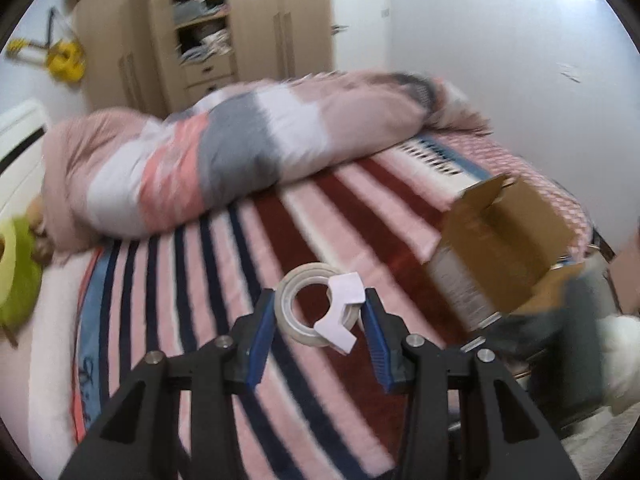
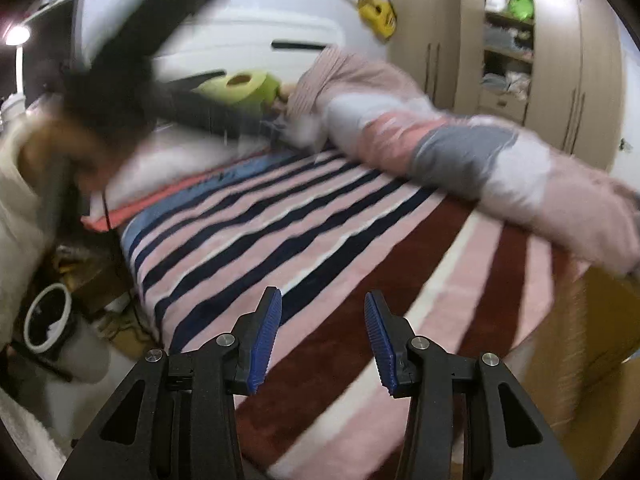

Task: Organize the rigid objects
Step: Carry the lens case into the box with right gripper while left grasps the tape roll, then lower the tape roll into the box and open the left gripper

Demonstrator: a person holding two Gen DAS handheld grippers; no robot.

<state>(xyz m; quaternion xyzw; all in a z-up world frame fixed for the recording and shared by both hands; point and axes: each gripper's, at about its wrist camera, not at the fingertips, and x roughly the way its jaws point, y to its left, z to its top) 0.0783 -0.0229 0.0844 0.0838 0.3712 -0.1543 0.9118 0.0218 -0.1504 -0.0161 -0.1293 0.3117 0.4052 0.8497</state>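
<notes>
In the left wrist view, my left gripper [image 1: 320, 300] is shut on a roll of clear tape [image 1: 294, 302] with a white plastic dispenser piece [image 1: 340, 316] on it, held above the striped bed cover [image 1: 248, 248]. An open cardboard box [image 1: 504, 240] sits tilted to the right on the bed's edge, its opening facing me. In the right wrist view, my right gripper [image 2: 322, 300] is open and empty above the striped bed cover [image 2: 280, 232]. The box edge [image 2: 600, 320] shows blurred at the far right.
A rolled pink, grey and white duvet [image 1: 224, 156] lies across the back of the bed. A green cushion [image 1: 16, 272] sits at the left. Wardrobes [image 1: 256, 32] stand behind. The left arm and gripper [image 2: 132, 60], blurred, fill the right view's upper left. A bin [image 2: 48, 320] stands on the floor.
</notes>
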